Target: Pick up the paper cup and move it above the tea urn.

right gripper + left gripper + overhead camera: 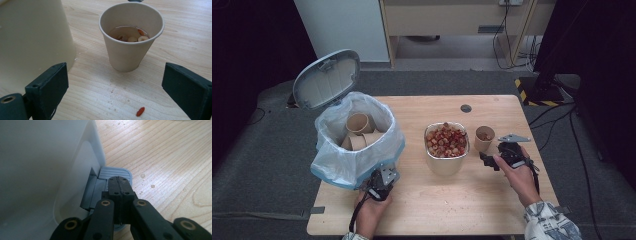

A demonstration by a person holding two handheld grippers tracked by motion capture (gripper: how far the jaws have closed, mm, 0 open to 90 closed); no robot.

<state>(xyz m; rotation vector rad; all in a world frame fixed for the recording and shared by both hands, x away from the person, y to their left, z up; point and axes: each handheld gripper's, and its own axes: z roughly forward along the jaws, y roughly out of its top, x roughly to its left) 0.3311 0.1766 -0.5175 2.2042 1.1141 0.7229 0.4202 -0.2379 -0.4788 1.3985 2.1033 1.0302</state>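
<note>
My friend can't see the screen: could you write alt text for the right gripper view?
A paper cup holding liquid and a few floating pieces stands on a wooden table, framed by two open black fingers. A cream container sits at left; one red berry lies in front.

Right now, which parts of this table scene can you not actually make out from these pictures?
- Bin base and pedal: in the high view the bag and the left gripper cover them.
- Cups in the bin: the bag hides their lower parts, so a count is unsure.
- Bowl: cut off by the right gripper view's left and top edges.
- Cup: the liquid blurs what sits under the floating pieces.
- Right gripper: the hand covers much of it from above.
</note>
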